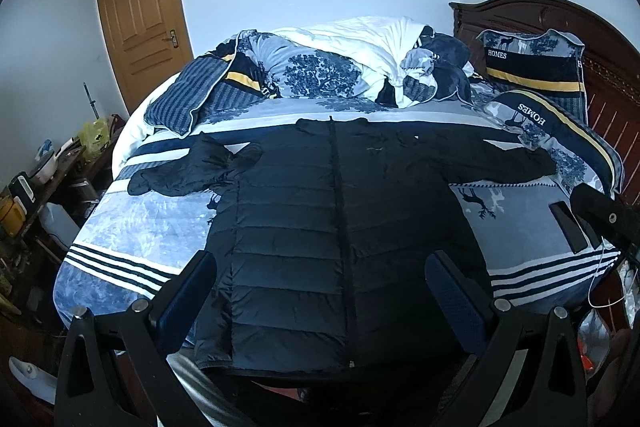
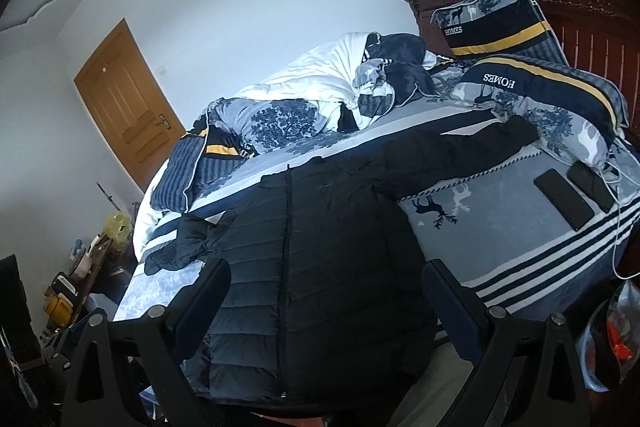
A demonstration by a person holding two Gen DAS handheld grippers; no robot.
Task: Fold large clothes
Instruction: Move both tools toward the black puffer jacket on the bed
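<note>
Black down jacket [image 1: 340, 227] laid flat, zipped front up, on the bed [image 1: 532, 239], hem at its near edge, sleeves spread out, ready for folding. Left gripper [image 1: 320, 291] and right gripper [image 2: 326, 303] hover above the hem, fingers wide, holding nothing.

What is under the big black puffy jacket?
The black puffer jacket lies spread flat on the deer-print bedspread, which shows all around it. Whatever else lies beneath the jacket is covered, so I cannot tell.
</note>
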